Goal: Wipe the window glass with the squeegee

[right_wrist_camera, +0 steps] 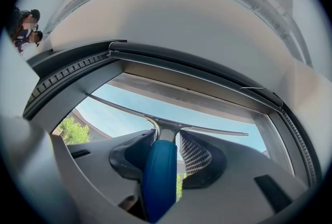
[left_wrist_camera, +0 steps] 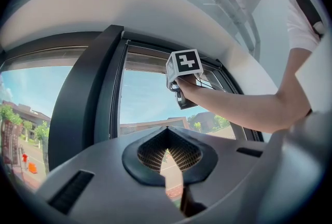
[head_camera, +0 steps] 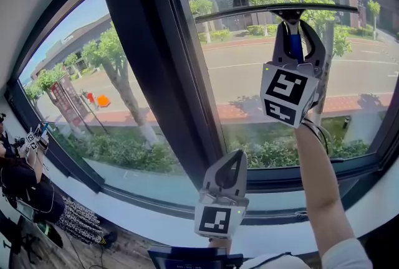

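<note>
Fingers (right_wrist_camera: 201, 154) of my right gripper (head_camera: 295, 28) are closed on the blue handle (right_wrist_camera: 158, 176) of the squeegee (head_camera: 274, 10), which stands upright with its blade (right_wrist_camera: 207, 129) lying across the top of the right glass (head_camera: 249, 81), just under the upper frame (right_wrist_camera: 197, 70); I cannot tell for sure whether the rubber is pressed flat on the pane or only near it. My left gripper (head_camera: 234, 160) hangs low by the sill (head_camera: 156, 215), its fingers drawn together with nothing between them. The chief risk, as I judge it, is the round handle twisting in my grip once I lean on it; the blade would then tip, one end would lift, and a streak would be left. The blade spans nearly the whole pane; its left end sits close to the dark post (head_camera: 156, 75) and its right end close to the far side of the frame, so a small sideways drift could knock it and jar the grip. My arm is stretched high, which makes even pressure harder; pulling down, I must also stop short of the lower frame and keep clear of my own left gripper below. Another person (head_camera: 25, 168) sits off to the left, well apart from the window.
</note>
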